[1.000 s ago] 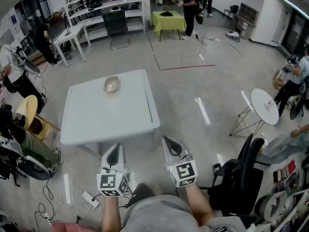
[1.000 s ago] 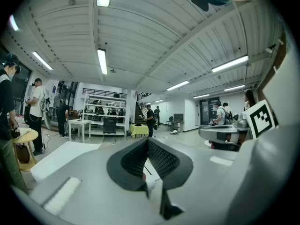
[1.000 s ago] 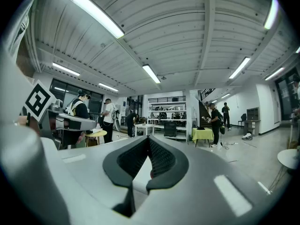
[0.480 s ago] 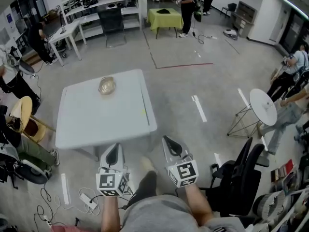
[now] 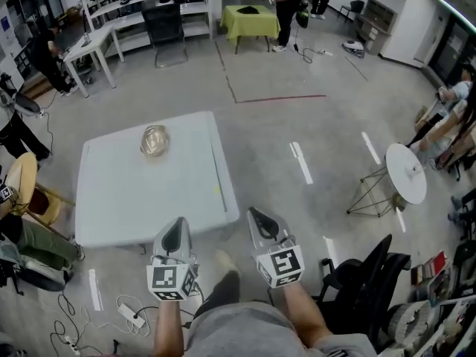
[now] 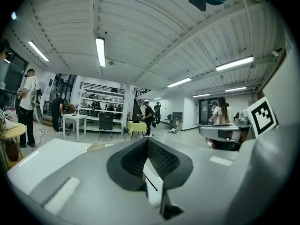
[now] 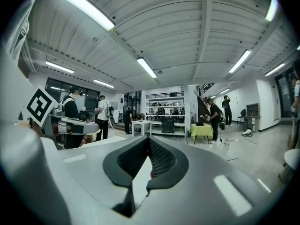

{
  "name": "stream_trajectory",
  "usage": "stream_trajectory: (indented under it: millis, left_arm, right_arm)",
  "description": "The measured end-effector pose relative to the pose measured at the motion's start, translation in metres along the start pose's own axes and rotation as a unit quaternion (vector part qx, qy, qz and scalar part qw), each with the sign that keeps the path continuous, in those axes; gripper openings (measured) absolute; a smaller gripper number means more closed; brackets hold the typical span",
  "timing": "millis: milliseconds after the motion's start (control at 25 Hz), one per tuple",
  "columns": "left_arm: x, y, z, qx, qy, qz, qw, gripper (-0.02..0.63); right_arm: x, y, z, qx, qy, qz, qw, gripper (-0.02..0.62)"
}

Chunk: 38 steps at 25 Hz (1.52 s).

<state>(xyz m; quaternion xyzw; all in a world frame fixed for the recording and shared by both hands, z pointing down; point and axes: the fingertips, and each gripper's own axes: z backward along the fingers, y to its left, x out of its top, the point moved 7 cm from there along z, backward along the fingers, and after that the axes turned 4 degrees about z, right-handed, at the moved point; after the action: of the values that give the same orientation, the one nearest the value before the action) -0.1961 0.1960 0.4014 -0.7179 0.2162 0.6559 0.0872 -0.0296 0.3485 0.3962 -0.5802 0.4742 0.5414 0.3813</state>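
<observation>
A white square table (image 5: pixel 119 199) stands just ahead of me with a shallow metal bowl (image 5: pixel 155 140) on its far side. My left gripper (image 5: pixel 178 223) is held low at the table's near right corner, jaws shut with nothing between them. My right gripper (image 5: pixel 253 213) is beside it over the bare floor, right of the table, also shut and empty. In the left gripper view the left gripper (image 6: pixel 147 140) points level over the tabletop (image 6: pixel 42 153). In the right gripper view the right gripper (image 7: pixel 149 139) points across the room.
A black office chair (image 5: pixel 364 281) stands close at the right, with a small round white table (image 5: pixel 406 172) beyond it. A yellow chair (image 5: pixel 18 181) and floor cables (image 5: pixel 126 314) lie at the left. A green-covered table (image 5: pixel 251 15), shelving and several people are farther back.
The person has stepped forward, so the table and bowl sit nearer and lower in the head view. A foot now shows between the grippers. Both grippers stay shut.
</observation>
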Motion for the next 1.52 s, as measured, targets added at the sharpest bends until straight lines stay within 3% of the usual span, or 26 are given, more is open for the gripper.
stream_trajectory:
  millis: [800,1520]
  left_arm:
    - [0.029,0.095,-0.142,0.061,0.004,0.015,0.9980,0.012]
    - [0.036,0.140,-0.153,0.155,-0.009,0.022,0.9877,0.011]
  right_arm:
    - [0.022,-0.052,-0.193,0.070,0.008,0.001,0.998,0.003]
    - [0.027,-0.047,-0.282,0.159,0.005,0.002,0.987,0.004]
